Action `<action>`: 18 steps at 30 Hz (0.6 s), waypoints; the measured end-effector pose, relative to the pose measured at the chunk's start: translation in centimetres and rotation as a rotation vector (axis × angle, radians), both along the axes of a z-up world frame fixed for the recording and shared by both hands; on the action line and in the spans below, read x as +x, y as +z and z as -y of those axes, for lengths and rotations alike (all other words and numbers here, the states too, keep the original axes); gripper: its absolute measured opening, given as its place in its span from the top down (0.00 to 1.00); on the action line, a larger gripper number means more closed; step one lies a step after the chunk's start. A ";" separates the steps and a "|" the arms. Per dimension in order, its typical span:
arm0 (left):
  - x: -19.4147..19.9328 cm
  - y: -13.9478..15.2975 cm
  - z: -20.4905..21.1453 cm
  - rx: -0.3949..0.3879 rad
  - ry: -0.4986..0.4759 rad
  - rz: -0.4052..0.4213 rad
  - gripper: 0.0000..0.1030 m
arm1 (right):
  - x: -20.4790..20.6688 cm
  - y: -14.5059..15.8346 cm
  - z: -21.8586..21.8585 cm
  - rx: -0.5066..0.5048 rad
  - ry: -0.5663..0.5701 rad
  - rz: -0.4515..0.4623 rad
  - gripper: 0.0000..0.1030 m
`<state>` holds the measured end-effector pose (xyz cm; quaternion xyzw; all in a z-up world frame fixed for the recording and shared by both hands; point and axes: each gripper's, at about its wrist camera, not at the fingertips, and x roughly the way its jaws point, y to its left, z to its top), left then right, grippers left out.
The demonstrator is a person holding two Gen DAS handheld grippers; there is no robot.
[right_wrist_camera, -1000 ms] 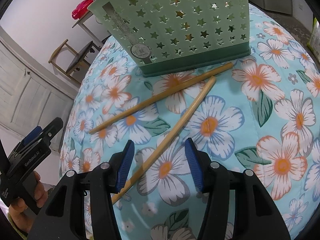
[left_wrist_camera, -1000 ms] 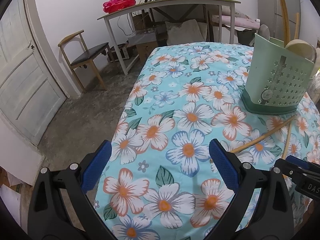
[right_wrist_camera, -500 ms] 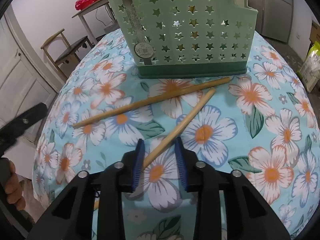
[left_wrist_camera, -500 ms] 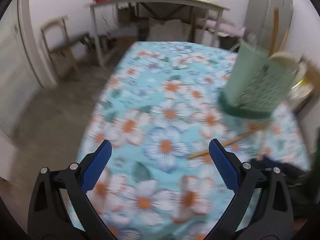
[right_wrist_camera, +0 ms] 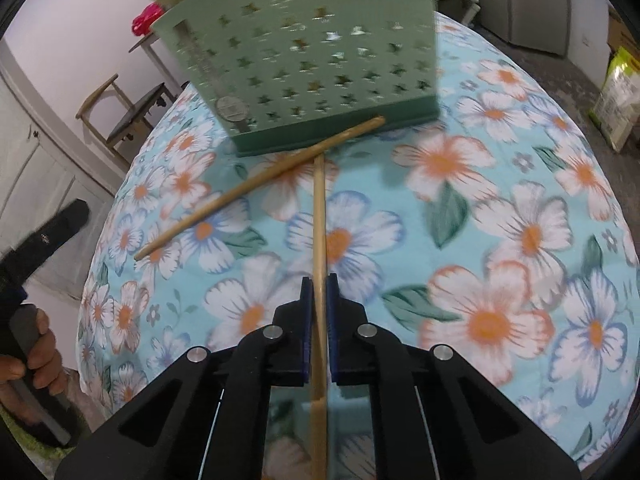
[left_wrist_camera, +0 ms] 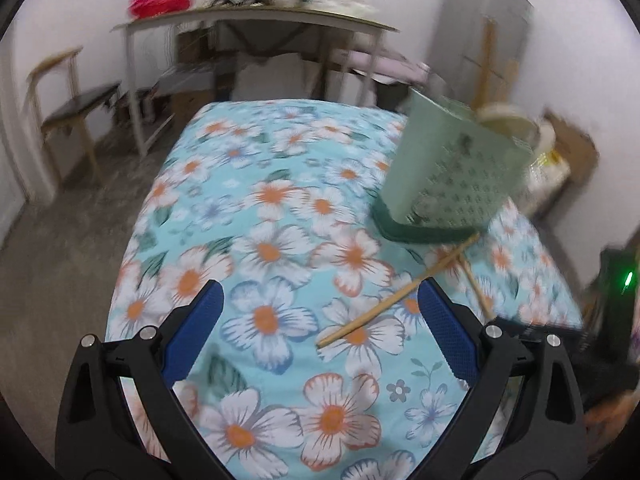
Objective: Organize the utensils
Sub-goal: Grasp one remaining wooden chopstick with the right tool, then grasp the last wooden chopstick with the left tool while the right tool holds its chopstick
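My right gripper [right_wrist_camera: 319, 286] is shut on a wooden chopstick [right_wrist_camera: 319, 216] that runs straight ahead between its blue pads toward the green star-holed utensil holder [right_wrist_camera: 304, 68]. A second chopstick [right_wrist_camera: 256, 184] lies slanted on the floral cloth, its far end against the holder's base, crossing the tip of the held one. In the left wrist view my left gripper [left_wrist_camera: 320, 320] is open and empty above the cloth, with the loose chopstick [left_wrist_camera: 396, 296] just ahead of its right finger and the holder [left_wrist_camera: 452, 184] at the right, with utensils standing in it.
The floral-covered table [left_wrist_camera: 260, 208] drops off at the left and front. A chair [left_wrist_camera: 68, 112] and a cluttered work table [left_wrist_camera: 256, 28] stand behind it. A grey cabinet [left_wrist_camera: 480, 40] stands at the back right, and a green-yellow bag [right_wrist_camera: 616, 92] on the floor.
My right gripper closed on the near chopstick and turned it to point straight ahead. My left gripper swung right, so the holder and loose chopstick sit nearer its centre.
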<state>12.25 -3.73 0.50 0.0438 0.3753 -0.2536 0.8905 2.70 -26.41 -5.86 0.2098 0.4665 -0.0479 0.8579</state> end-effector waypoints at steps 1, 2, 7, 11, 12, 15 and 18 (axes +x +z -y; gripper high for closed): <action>-0.2 -0.3 1.0 0.042 -0.039 0.019 0.12 | -0.3 0.0 0.2 -0.005 -0.009 -0.003 0.93; -0.4 -0.6 1.7 0.078 -0.070 0.037 0.22 | -0.6 -0.1 0.5 -0.003 -0.017 -0.004 0.93; -0.9 -3.1 5.5 0.258 -0.241 0.042 0.45 | -1.3 -0.2 1.0 0.019 -0.035 -0.004 0.93; -0.8 -4.8 6.9 0.324 -0.302 0.006 0.71 | -1.4 -0.2 1.0 0.024 -0.041 0.002 0.93; -0.8 -4.8 6.9 0.321 -0.305 0.004 0.81 | -1.5 -0.2 1.1 0.026 -0.043 0.003 0.93; -1.1 -4.7 6.9 0.342 -0.311 -0.004 0.85 | -1.6 -0.2 1.2 0.032 -0.043 0.007 0.93; -2.1 -4.4 6.3 0.342 -0.316 -0.020 0.88 | -1.6 -0.2 1.3 0.035 -0.040 0.008 0.93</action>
